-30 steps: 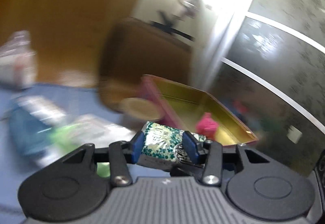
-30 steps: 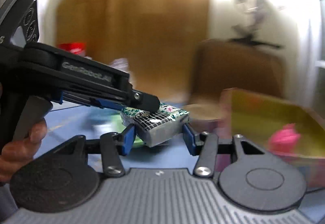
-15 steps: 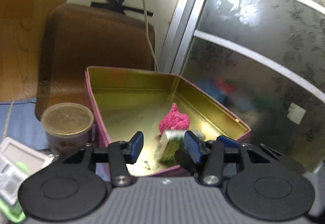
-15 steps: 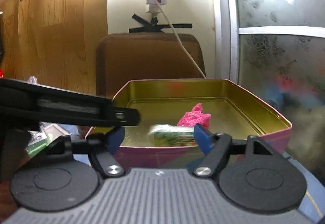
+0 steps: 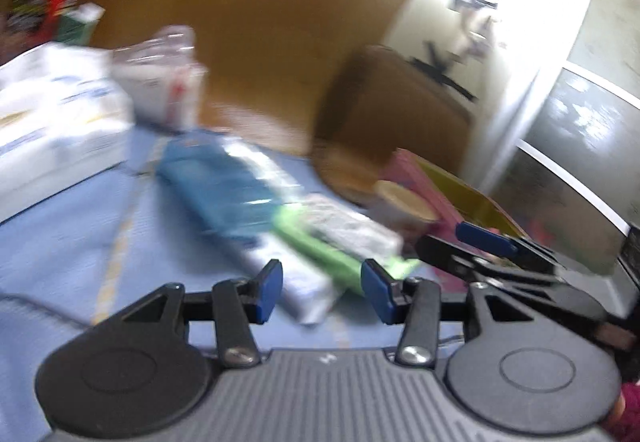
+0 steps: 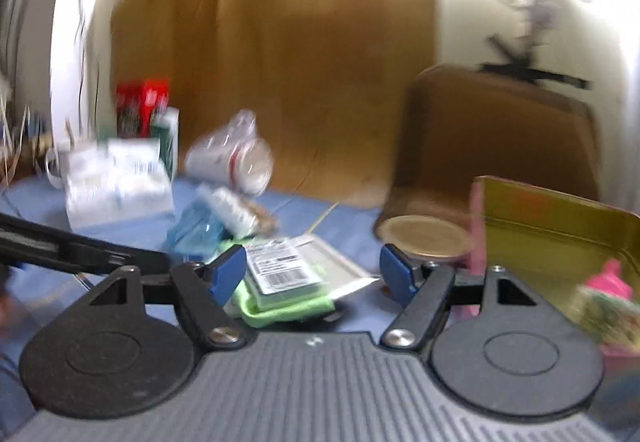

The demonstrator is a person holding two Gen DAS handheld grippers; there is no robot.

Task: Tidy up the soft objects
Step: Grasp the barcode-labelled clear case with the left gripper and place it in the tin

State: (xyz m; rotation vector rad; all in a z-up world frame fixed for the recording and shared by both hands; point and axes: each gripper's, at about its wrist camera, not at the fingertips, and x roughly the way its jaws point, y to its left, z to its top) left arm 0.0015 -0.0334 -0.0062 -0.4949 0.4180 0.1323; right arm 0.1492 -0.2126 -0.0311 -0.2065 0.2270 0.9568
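My left gripper [image 5: 322, 292] holds nothing, and its jaws are closing a little over the blue table. Just beyond its pads lie a blue-and-white soft pack [image 5: 224, 185] and a green pack with a white label [image 5: 320, 246]. My right gripper [image 6: 312, 274] is open and empty, with the same green pack [image 6: 280, 282] lying past its fingertips. At the right stands the pink tin with a gold inside [image 6: 560, 217]. In it lie a pink fluffy thing [image 6: 610, 278] and the green-patterned packet [image 6: 608, 314]. Both views are blurred.
A round jar with a tan lid [image 6: 424, 234] stands against the tin. A white tissue pack [image 6: 116, 177], a clear plastic bag [image 6: 236, 157] and a red box [image 6: 142, 101] sit at the back left. A brown chair back [image 6: 500, 129] rises behind the table.
The green-patterned packet left my left gripper and now lies in the tin. Both grippers swung left, away from the tin, toward the packs on the table. The right jaws widened.
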